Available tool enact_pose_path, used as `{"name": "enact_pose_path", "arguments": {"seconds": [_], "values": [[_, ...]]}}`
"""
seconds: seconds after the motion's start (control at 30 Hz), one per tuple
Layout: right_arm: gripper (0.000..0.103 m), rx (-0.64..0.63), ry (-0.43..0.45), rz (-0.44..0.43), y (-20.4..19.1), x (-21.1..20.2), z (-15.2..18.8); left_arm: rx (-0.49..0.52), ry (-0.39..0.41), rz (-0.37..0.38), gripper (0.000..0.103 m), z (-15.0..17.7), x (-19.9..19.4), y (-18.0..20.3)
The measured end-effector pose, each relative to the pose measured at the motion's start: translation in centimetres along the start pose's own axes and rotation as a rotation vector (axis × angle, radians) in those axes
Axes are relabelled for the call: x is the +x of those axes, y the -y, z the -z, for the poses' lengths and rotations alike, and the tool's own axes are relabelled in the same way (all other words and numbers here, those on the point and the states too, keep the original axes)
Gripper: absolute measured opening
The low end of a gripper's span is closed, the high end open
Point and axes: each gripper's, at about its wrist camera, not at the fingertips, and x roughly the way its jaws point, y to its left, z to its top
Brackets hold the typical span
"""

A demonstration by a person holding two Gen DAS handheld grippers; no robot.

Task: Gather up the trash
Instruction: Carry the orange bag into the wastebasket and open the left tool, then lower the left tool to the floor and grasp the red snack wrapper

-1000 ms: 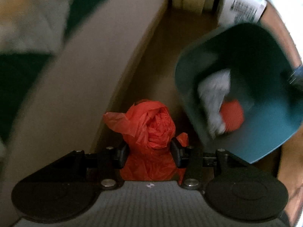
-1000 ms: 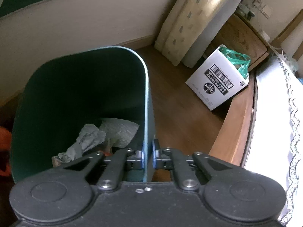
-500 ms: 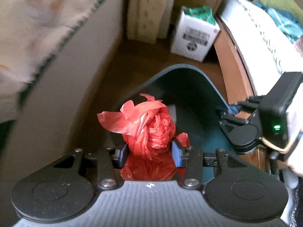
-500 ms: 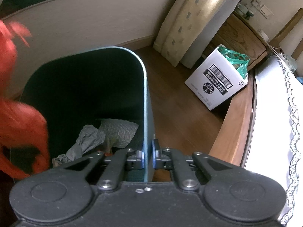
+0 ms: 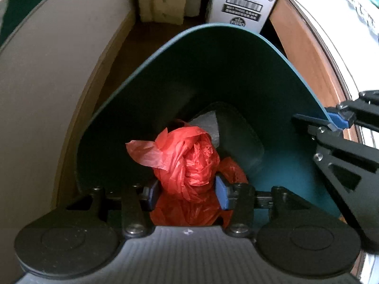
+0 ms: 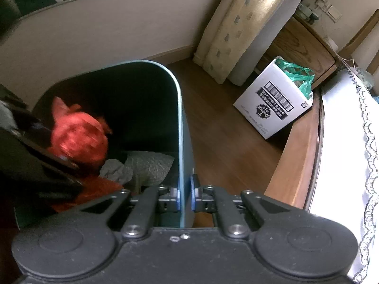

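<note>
Over the wood floor (image 6: 222,137), inside the green bin (image 5: 272,90): left gripper (image 5: 187,193) opening around the red bag (image 5: 189,158), right gripper (image 6: 184,197) clamped on the rim; may snag on a pad.

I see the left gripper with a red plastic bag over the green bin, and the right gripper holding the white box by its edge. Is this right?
Not quite. The right gripper holds the green bin by its rim, as the right wrist view shows; the white box stands apart on the floor. The left gripper, jaws opening, has the red plastic bag between its fingers over the bin.
</note>
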Motion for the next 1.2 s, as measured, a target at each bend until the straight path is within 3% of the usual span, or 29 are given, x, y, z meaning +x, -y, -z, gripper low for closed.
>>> {"name": "enact_pose_path", "arguments": {"seconds": [0.17,0.33,0.63,0.77,1.2], "values": [[0.007,-0.015,0.002,-0.001,-0.3,-0.2,0.1,0.028,0.010,-0.011,0.053,-0.4,0.6,1.1],[0.007,-0.017,0.001,-0.002,-0.2,-0.3,0.2,0.003,-0.001,0.009,0.065,-0.4,0.5,0.6],[0.007,-0.003,-0.006,0.000,0.2,0.0,0.0,0.011,0.031,0.031,0.067,-0.1,-0.5,0.6],[0.007,0.012,-0.021,0.005,0.4,0.5,0.1,0.003,0.052,0.046,0.075,0.2,-1.8,0.3],[0.008,0.074,-0.063,0.018,1.9,1.5,0.3,0.016,0.175,0.113,0.079,2.2,-9.6,-2.4]]}}
